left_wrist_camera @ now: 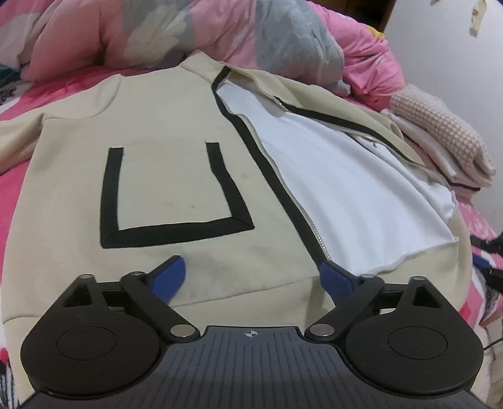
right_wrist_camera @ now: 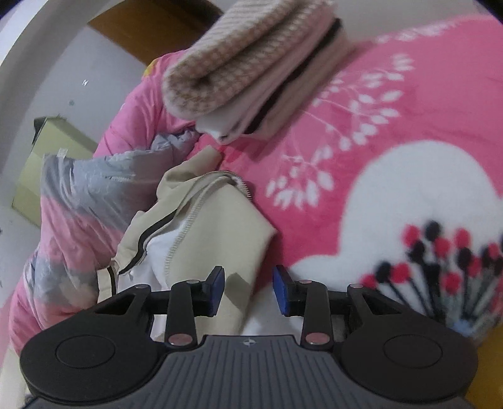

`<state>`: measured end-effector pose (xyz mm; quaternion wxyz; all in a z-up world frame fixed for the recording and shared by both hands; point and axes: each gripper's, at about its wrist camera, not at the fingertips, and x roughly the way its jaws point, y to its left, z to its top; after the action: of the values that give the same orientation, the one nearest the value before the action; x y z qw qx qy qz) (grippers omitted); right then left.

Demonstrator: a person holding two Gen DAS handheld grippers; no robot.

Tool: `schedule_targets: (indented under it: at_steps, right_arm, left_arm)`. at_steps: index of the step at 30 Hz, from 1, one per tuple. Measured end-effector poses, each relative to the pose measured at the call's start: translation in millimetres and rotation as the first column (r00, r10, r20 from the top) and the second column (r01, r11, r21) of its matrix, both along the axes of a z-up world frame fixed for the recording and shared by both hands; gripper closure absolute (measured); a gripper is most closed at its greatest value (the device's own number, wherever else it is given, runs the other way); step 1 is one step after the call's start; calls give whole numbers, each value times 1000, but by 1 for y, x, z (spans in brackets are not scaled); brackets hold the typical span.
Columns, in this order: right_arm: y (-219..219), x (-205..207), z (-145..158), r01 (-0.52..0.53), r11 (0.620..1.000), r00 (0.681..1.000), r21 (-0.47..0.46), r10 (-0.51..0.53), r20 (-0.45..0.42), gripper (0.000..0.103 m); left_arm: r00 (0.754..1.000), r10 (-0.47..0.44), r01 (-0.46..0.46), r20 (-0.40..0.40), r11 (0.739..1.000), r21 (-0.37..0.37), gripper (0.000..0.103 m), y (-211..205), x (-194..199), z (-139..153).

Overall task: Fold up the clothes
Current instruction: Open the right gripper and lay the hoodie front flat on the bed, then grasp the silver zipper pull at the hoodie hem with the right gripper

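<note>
Fingers [left_wrist_camera: 169,277] with blue pads on the left gripper [left_wrist_camera: 251,277] are spread wide and grasp nothing; they hover just over the hem of the beige zip-front fleece jacket with black trim [left_wrist_camera: 163,176]. On the right gripper [right_wrist_camera: 248,291] the fingers [right_wrist_camera: 217,288] are likewise parted, with a beige flap of the same jacket [right_wrist_camera: 220,226] seen between them, though whether cloth is touched cannot be told.

The jacket is laid front-up on the bed, its zip undone: one front panel lies flat, showing a black U-shaped outline [left_wrist_camera: 169,201], while the other is thrown back so that the white lining [left_wrist_camera: 339,188] is exposed.

Before any fold is made, it is judged that the thrown-back panel should be drawn over the lining until the two rows of silver zipper teeth [left_wrist_camera: 295,195] lie beside each other. The cloth should be pinched at the edge, near the hem and near the collar, and lifted only slightly, so that the lower layer is not dragged. Wrinkles should be smoothed outward.

A bright pink plush blanket with white leaf print [right_wrist_camera: 393,126] lies beneath; its pile may cling to the fleece. A stack of folded cream and checked clothes [right_wrist_camera: 251,63] rests beyond the jacket, and a bunched pink and grey quilt [left_wrist_camera: 188,28] crowds the collar, so room there is tight.
</note>
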<state>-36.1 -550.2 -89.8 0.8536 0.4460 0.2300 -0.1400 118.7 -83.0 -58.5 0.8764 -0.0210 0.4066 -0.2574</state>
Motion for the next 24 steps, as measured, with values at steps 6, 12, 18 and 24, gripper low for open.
schedule_targets:
  at_steps: [6,12,18,24]
  right_arm:
    - [-3,18,7,37,999,999,-31,-36,32,101]
    - [72,26,85,-149,890,957,-430,240,165,101]
    - [190,41,78,-533,470,779,-704,598,-191,98]
    - [213,21,47,-624,457,757,-634,556,-343,77]
  left_arm:
    - [1000,16,-16,-16,1000,-6,3,-1,2,0]
    - [999,22,-24,-43,998,-52,3,9,3,1]
    - [998,25,-29,-51,996,-81,3,14,3,1]
    - [998,28,-34,-59,993,-109,3,18,3,1]
